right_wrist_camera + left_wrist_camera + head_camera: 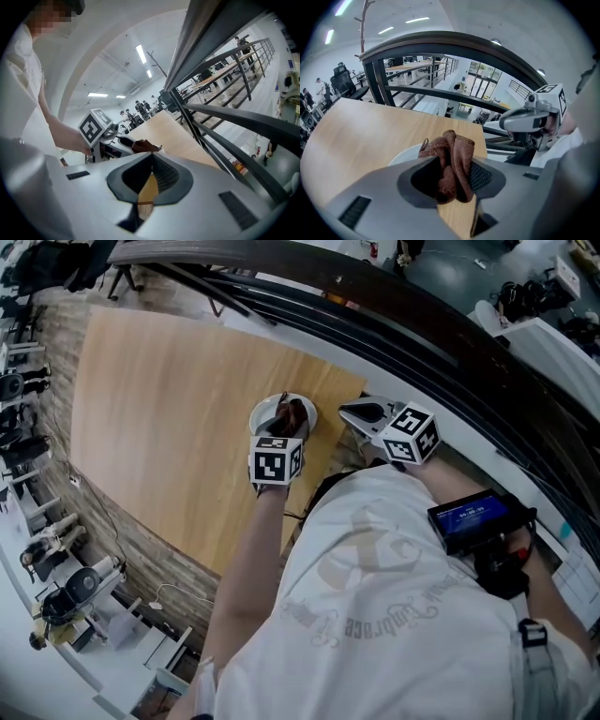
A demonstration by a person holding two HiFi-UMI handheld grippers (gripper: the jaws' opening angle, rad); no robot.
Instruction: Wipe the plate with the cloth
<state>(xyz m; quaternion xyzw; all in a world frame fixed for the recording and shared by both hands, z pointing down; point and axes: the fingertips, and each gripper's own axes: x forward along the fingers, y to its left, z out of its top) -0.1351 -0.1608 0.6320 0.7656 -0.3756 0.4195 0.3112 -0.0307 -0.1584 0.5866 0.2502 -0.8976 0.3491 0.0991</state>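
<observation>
Cloth [452, 143] is pinched tight in the left gripper [454, 165], just over the white plate [401, 157] on the counter [370, 126]. Right gripper [152, 158] is closed and empty. Press softly, rub round.

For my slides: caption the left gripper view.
Left gripper clamps a brown cloth over a white plate on the wooden table.

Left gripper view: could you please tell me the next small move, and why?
Probably lower the left gripper so the brown woven cloth presses onto the round white plate; its jaws clamp the cloth over the plate.
</observation>
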